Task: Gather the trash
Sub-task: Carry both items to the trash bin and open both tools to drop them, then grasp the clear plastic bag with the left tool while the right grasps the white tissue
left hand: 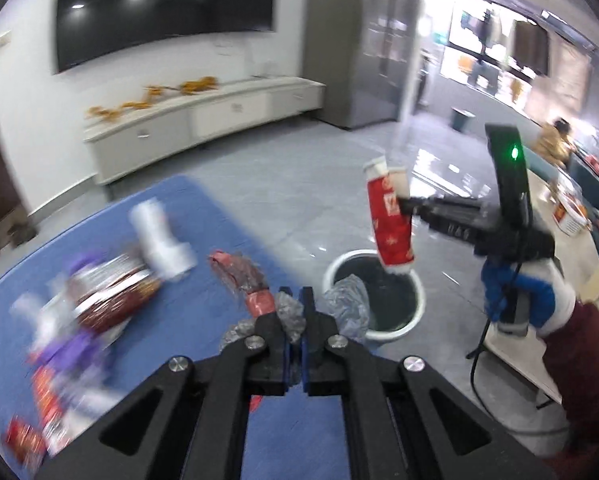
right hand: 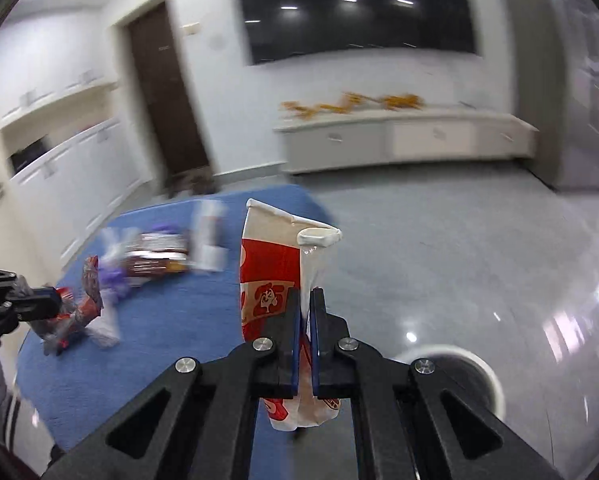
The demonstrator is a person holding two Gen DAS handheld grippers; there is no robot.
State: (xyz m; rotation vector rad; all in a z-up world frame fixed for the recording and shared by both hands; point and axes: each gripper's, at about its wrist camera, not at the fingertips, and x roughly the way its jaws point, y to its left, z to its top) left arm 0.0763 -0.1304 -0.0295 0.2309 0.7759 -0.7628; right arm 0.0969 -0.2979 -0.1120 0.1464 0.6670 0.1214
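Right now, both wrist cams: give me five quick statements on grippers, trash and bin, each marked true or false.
1. The right gripper is shut on a red and white carton. True.
2. The left gripper is open and holds nothing. False: it is shut on a crumpled plastic wrapper.
3. In the left wrist view the carton hangs above the white bin. True.
4. The bin stands on the blue mat. False: it stands on the grey floor beside the mat.
5. No trash lies on the mat. False: a white cup and a brown snack bag lie there, with other blurred wrappers.
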